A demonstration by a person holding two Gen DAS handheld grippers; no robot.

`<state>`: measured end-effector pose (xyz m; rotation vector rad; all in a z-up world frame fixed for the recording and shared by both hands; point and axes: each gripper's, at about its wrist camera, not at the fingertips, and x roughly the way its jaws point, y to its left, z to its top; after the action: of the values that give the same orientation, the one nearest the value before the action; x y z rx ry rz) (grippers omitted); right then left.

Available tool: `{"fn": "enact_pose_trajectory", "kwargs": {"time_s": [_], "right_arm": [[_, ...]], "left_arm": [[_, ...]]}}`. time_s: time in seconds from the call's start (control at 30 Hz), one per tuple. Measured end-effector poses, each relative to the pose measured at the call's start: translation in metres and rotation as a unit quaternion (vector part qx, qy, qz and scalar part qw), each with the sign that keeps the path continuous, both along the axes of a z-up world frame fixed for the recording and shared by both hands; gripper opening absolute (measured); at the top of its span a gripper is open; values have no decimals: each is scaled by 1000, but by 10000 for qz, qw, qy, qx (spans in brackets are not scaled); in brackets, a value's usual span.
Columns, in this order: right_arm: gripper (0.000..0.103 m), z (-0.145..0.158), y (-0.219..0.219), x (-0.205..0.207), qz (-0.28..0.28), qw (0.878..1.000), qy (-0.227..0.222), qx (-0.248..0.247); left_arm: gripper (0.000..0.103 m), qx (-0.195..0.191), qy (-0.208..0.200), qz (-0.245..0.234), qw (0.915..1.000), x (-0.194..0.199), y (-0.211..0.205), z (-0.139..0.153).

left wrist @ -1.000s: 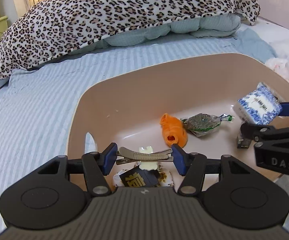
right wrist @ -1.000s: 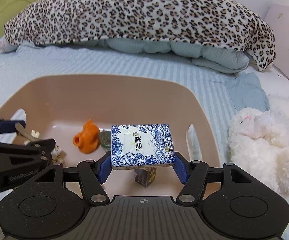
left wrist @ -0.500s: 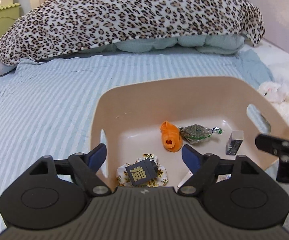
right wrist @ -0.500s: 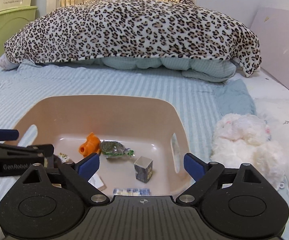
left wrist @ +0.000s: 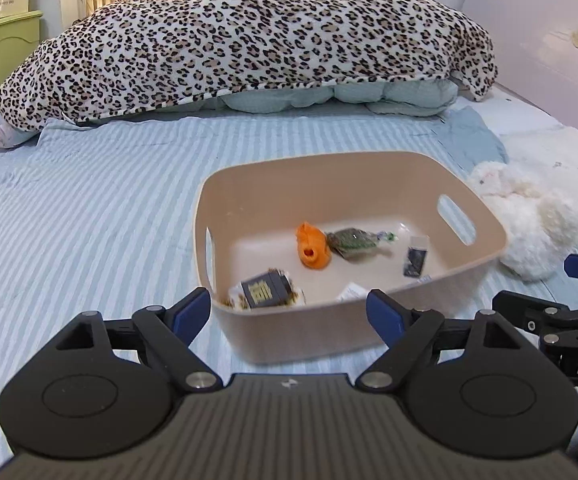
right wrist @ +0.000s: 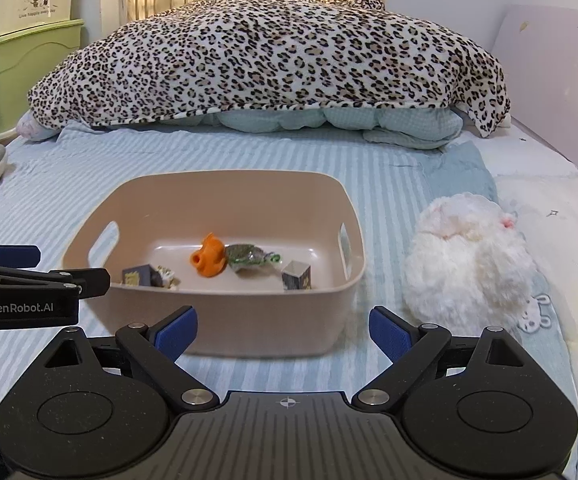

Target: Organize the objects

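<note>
Though half-hidden, packet (left wrist: pixel 351 291) behind bin wall (left wrist: pixel 313 326)

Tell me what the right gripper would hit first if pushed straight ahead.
Most likely the near wall of the beige bin, which sits directly ahead of the open right gripper between its fingers. The height is hard to judge; it might pass just over the rim.

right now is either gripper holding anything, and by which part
Nothing is held. The left gripper and right gripper both have their jaws spread wide and empty, short of the beige bin.
</note>
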<state>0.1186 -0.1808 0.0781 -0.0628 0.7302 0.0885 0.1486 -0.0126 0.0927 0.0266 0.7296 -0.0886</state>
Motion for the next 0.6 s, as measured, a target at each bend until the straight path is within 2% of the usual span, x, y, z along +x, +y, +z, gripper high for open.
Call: {"fn": "enact_pose_trajectory", "kwargs": {"time_s": [0.17, 0.4, 0.6], "right_arm": [[97, 9, -2, -27, -3, 10000, -87, 3], [100, 18, -1, -67, 39, 9999, -153, 52], [101, 23, 4, -94, 117, 9996, -241, -60]], "left_arm": [[85, -5, -101, -213, 9997, -31, -6, 10], [85, 105, -296, -277, 9991, -75, -15, 18], [85, 17, -373, -224, 9991, -107, -15, 22]]}}
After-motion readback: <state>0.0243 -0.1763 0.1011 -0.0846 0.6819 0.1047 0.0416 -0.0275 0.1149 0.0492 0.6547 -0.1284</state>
